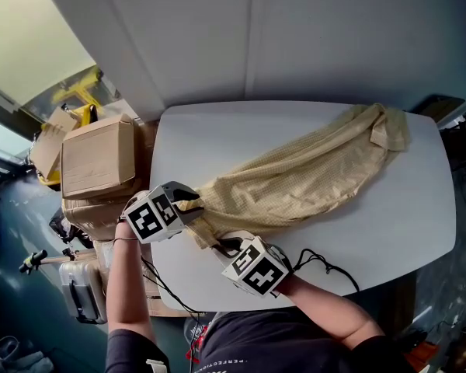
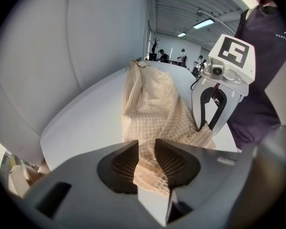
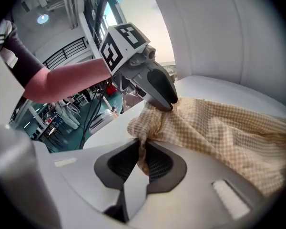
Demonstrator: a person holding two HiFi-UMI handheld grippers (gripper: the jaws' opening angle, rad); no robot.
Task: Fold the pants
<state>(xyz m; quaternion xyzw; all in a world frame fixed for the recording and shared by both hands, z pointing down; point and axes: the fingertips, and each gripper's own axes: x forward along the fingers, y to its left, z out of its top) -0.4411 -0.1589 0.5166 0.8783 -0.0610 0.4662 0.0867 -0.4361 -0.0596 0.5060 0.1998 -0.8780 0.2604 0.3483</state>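
Note:
Tan checked pants [image 1: 311,173] lie stretched across the white table [image 1: 419,208], from the near left end to the far right corner. My left gripper [image 1: 196,201] is shut on the pants' near end, with cloth [image 2: 148,128] pinched between its pads. Just beside it my right gripper [image 1: 227,245] is shut on the same bunched end, cloth [image 3: 219,128] running out from between its jaws. In the right gripper view the left gripper [image 3: 164,97] bites the cloth right ahead. The right gripper [image 2: 214,113] shows close by in the left gripper view.
Cardboard boxes [image 1: 97,158] stand off the table's left edge, with a case [image 1: 81,290] on the floor below. A black cable [image 1: 318,261] lies on the table near my right arm. A grey wall runs behind the table.

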